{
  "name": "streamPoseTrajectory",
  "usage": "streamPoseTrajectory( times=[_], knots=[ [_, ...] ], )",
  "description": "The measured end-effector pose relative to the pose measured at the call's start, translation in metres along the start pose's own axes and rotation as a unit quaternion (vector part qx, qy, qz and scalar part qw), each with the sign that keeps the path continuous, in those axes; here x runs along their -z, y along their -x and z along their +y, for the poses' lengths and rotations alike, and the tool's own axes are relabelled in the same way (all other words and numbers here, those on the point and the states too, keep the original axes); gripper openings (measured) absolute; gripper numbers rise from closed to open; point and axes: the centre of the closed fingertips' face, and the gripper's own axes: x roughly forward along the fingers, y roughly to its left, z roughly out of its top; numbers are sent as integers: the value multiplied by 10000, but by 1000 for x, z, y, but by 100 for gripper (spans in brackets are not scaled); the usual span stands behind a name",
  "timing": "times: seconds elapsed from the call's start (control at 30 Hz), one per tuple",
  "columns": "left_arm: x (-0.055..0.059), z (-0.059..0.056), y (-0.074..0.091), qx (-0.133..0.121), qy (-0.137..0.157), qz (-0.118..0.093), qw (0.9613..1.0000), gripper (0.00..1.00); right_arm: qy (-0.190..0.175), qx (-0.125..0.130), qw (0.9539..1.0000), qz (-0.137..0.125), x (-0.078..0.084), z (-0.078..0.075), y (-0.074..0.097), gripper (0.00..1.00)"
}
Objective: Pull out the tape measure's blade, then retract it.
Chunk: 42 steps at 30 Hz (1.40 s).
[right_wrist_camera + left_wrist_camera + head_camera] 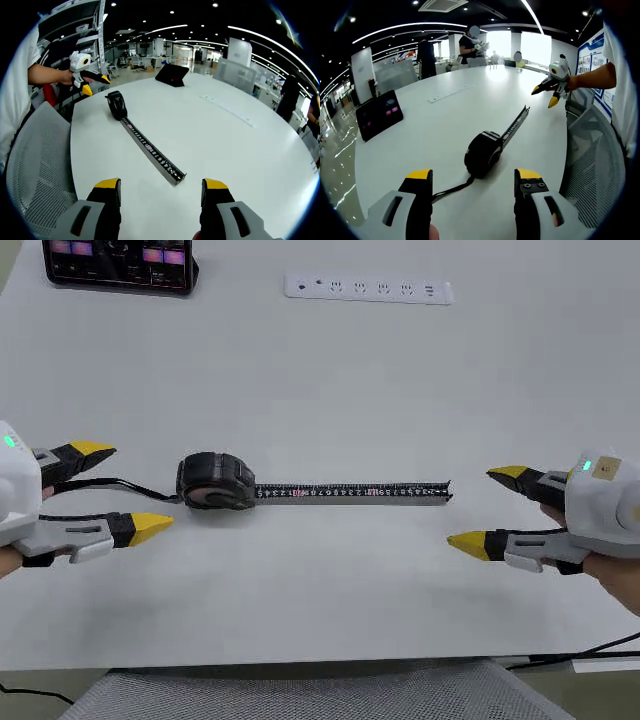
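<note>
A black tape measure (214, 481) lies on the white table (330, 370), its blade (352, 492) pulled out to the right and resting flat. The left gripper (128, 488) stands open just left of the case, apart from it. The right gripper (490, 508) stands open a little right of the blade's hook end, touching nothing. In the left gripper view the case (483, 153) sits ahead between the yellow-tipped jaws, with its wrist strap (451, 190) trailing toward me. In the right gripper view the blade's hook end (177, 176) lies between the jaws, and the case (116, 104) is beyond.
A white power strip (368, 288) lies at the back of the table. A black tablet with a lit screen (120, 262) stands at the back left. A grey mesh chair (300, 695) sits at the near edge.
</note>
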Motion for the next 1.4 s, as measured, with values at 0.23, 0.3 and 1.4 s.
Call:
streamPoseTrajectory(
  times=[0.23, 0.3, 1.4],
  knots=[
    [4, -10, 3, 13, 95, -36, 9999, 67, -92, -30, 10000, -16, 1, 6, 0, 68],
    [4, -12, 4, 3, 121, -56, 9999, 67, -108, -37, 9999, -26, 2, 8, 1, 69],
    [30, -37, 19, -42, 619, -107, 9980, 81, -295, 47, 9994, -151, 9, 34, 5, 81]
  ],
)
